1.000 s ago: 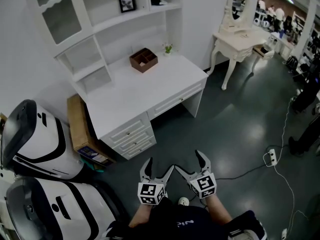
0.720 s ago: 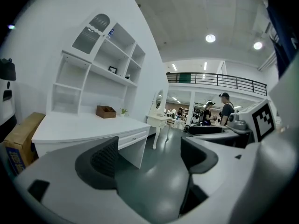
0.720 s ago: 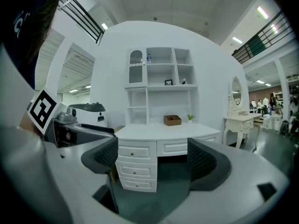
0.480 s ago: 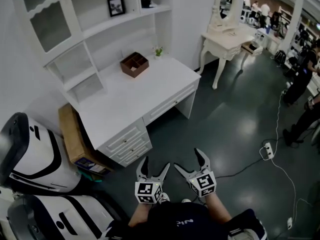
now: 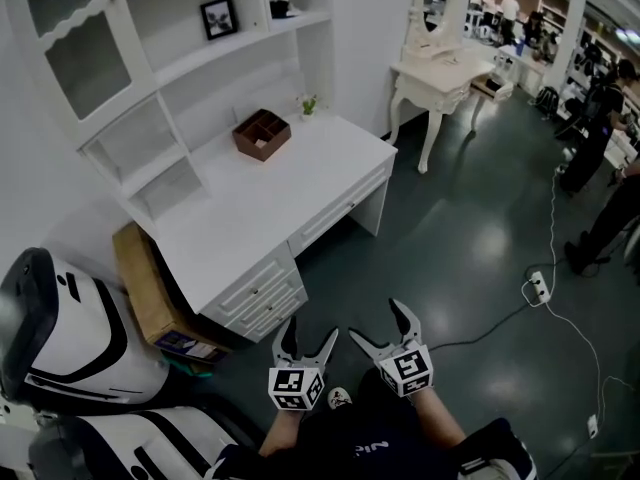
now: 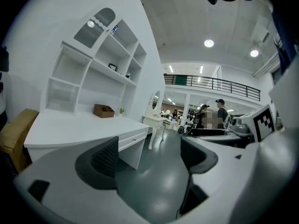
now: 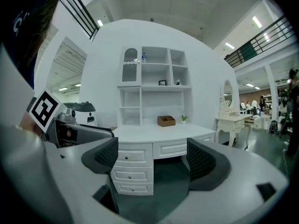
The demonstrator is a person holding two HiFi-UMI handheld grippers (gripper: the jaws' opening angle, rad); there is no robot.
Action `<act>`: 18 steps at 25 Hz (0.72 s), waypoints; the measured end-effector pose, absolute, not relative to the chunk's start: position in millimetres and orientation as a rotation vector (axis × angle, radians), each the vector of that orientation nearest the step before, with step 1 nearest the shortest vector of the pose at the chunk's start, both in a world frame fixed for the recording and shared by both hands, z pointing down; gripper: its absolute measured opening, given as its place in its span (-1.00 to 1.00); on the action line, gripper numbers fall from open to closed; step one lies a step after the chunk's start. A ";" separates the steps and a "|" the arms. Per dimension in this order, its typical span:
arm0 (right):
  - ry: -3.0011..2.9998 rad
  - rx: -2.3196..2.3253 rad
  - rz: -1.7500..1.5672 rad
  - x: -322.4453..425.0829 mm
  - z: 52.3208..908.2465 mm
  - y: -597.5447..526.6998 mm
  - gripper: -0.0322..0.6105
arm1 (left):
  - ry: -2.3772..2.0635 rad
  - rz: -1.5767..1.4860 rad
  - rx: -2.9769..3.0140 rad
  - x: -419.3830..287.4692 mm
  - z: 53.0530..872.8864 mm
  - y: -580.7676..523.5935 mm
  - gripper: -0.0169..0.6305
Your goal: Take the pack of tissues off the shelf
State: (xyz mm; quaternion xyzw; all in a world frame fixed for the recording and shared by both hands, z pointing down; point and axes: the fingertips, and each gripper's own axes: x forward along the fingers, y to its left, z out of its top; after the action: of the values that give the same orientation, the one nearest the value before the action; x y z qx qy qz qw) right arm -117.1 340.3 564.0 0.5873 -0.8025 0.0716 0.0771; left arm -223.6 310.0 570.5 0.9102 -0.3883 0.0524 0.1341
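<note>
White desk [image 5: 270, 193] | L gripper [image 5: 310, 330], R gripper [image 5: 377, 321] jaws apart | shirt print [image 5: 372, 449] illegible

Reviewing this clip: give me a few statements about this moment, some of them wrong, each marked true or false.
1. The left gripper and right gripper are both open and empty. True.
2. A frame stands on a shelf above the desk. True.
3. The brown box sits on that shelf. False: it sits on the desk.
4. The left gripper touches the desk. False: it hangs over the floor, apart from the desk.
</note>
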 end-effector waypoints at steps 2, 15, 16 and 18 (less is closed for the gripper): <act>-2.394 1.767 0.241 -117.3 568.2 342.2 0.49 | -1.107 0.180 2.636 -224.9 575.7 311.5 0.28; -2.437 1.678 0.191 -92.5 571.1 277.0 0.47 | -1.201 0.159 2.603 -202.7 578.6 258.6 0.28; -2.447 1.664 0.186 -90.0 571.3 267.0 0.47 | -1.219 0.153 2.595 -200.8 578.3 249.9 0.28; -2.467 1.632 0.177 -84.5 572.8 247.6 0.47 | -1.247 0.148 2.577 -195.2 579.1 232.6 0.28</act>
State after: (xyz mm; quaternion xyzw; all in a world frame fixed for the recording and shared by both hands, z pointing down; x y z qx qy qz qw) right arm -84.5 247.6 572.8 0.5487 -0.8292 0.0594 0.0891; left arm -195.2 232.6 579.1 0.8904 -0.4310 0.0511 0.1370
